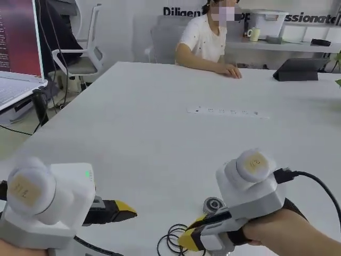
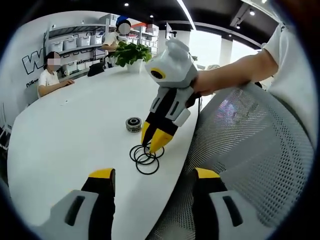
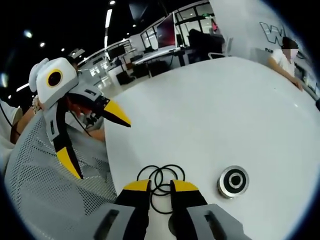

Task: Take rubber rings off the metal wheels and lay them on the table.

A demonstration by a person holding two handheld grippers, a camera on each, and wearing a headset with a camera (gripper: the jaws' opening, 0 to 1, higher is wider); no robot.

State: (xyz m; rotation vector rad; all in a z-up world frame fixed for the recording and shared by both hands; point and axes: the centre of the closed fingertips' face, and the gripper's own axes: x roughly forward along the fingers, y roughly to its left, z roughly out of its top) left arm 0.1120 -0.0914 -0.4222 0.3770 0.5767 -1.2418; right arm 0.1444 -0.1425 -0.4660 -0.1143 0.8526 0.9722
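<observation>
Jaws of your left gripper [image 2: 155, 176] stand wide apart, holding nothing, at the near edge of the table [image 1: 160, 133]. Jaws of your right gripper [image 3: 161, 186] are drawn nearly together, tips down at the loose rubber rings [image 2: 146, 157] lying overlapped on the table; whether they pinch one cannot be told. Beside them to the right, the metal wheel [image 3: 233, 181] lies flat, apart from the rings.

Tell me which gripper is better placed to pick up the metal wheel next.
Probably the right gripper. Its fingers hang over the rubber rings, with the metal wheel close beside them. The left gripper is open but sits back at the table's edge by the mesh chair, farther from the wheel.
</observation>
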